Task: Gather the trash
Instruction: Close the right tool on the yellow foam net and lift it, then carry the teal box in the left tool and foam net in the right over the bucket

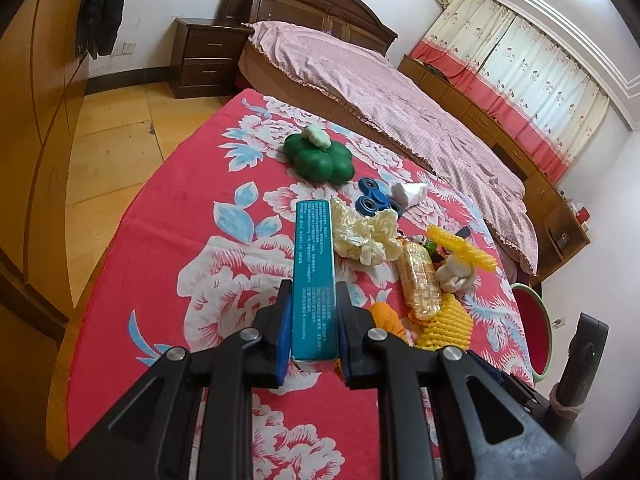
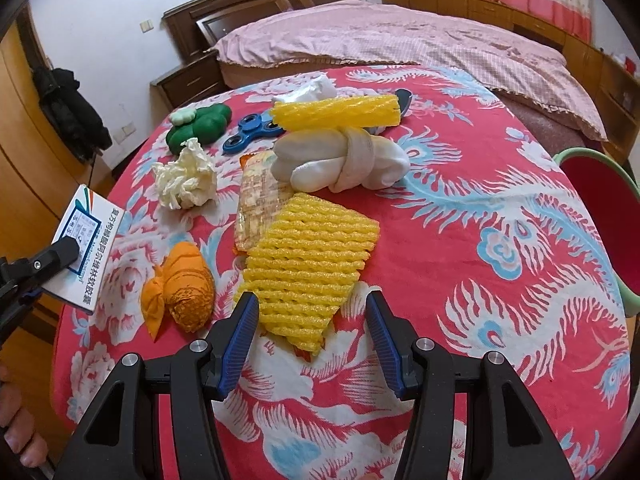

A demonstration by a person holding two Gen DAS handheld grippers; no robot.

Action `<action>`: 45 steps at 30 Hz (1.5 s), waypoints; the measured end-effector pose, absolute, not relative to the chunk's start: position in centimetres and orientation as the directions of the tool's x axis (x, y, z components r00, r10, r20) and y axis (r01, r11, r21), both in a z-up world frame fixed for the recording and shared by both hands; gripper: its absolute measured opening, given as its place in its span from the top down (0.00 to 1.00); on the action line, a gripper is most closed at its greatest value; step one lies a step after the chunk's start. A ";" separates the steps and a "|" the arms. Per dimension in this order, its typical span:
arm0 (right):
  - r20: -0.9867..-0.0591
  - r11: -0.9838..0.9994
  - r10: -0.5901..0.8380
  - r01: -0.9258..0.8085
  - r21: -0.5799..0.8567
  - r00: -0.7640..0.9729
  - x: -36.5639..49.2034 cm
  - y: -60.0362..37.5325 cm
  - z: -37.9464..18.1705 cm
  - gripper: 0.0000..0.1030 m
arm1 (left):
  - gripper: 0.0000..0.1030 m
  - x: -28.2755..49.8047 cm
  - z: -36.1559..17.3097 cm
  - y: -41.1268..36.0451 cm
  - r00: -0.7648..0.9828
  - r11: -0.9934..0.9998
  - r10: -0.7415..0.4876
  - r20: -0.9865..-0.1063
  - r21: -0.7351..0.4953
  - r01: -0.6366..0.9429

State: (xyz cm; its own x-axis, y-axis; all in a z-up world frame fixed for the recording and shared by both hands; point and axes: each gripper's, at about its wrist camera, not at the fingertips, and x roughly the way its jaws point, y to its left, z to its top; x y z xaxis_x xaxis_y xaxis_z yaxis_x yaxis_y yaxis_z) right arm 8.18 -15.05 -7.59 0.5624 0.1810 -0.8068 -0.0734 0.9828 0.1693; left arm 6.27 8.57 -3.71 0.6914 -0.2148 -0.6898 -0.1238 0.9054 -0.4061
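My left gripper [image 1: 313, 300] is shut on a long teal box [image 1: 312, 264] and holds it above the red flowered table [image 1: 168, 240]; the box also shows at the left of the right wrist view [image 2: 90, 240]. My right gripper [image 2: 312, 312] is open, its jaws on either side of the near end of a flat yellow foam net [image 2: 310, 256]. A snack wrapper [image 2: 258, 200] lies under the net. A crumpled cream paper [image 2: 186, 180], a rolled yellow net [image 2: 336, 112] and a white tissue [image 2: 316, 86] lie further back.
An orange knotted sock [image 2: 184, 292], a white knotted sock [image 2: 340, 160], a blue fidget spinner [image 2: 252, 130] and a green toy [image 2: 200, 126] lie on the table. A red basin with a green rim [image 2: 600, 208] stands at the right edge. A bed [image 2: 400, 36] is behind.
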 end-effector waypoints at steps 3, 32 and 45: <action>-0.806 0.981 0.187 -0.064 0.183 0.562 8.2 -15.2 -7.6 0.44 | 0.82 6.2 -3.7 8.6 0.692 0.904 -0.219 -0.688 -0.410 -0.121; -0.738 0.959 0.251 -0.060 0.276 0.627 6.0 -17.0 -4.9 0.87 | 0.82 5.5 -2.6 7.0 0.700 0.912 -0.244 -0.671 -0.405 -0.071; -0.673 0.957 0.226 -0.034 0.287 0.704 4.3 -20.7 -1.9 0.87 | 0.82 5.6 -0.8 4.1 0.691 0.913 -0.295 -0.660 -0.407 0.002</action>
